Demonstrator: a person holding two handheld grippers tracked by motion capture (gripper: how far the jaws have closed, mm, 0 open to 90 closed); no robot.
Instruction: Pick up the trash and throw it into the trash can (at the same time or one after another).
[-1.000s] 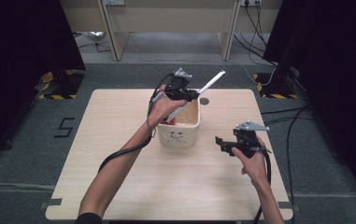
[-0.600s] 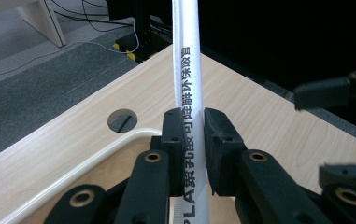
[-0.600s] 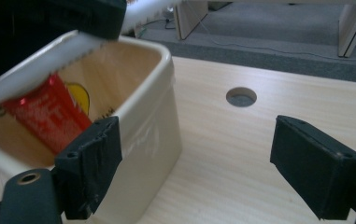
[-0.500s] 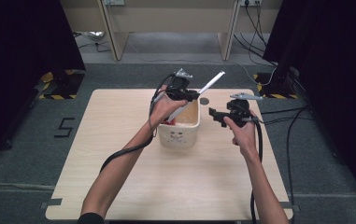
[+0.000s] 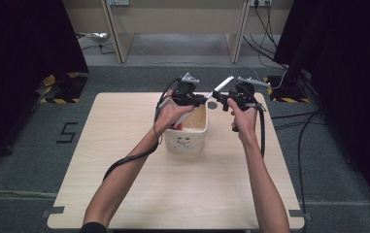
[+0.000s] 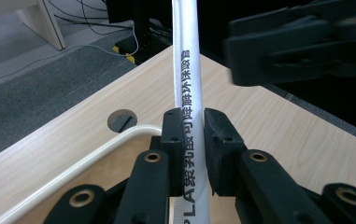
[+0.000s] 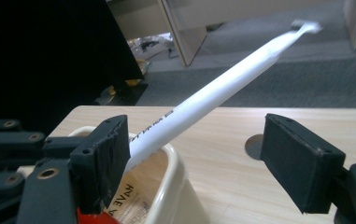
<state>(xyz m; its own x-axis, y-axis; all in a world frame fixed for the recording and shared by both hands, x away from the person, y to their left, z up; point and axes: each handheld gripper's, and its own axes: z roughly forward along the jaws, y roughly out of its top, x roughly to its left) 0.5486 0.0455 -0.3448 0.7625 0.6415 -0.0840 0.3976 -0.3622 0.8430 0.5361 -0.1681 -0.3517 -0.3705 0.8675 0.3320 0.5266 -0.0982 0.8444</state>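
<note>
Wrapped straw (image 6: 188, 88) — long white paper sleeve with printed lettering, pinched near its lower part in the left tongs (image 6: 194, 135), slanting up and away over the cream tub (image 5: 186, 132) at mid-desk

Left tongs: clamped tight on the straw, pads against both sides of the wrapper, hand parked over the tub's rim

Right tongs (image 7: 196, 154): jaws have just been closing but stand apart; the straw (image 7: 213, 95) runs between them, near the left pad, not pinched. In the high view the right tongs (image 5: 224, 100) sit just beside the straw's upper end (image 5: 221, 87)

Step in hand, as I read it: bringing the second tongs onto the free end for a two-handed hold, likely to tear or strip the wrapper

Next move calls for: centring the straw between the right pads, then closing on the paper end while the left keeps steady

Outward: tub holds something red and a printed packet; light wooden desk (image 5: 124, 160) with a round hole (image 7: 255, 142); grey floor, cables beyond
</note>
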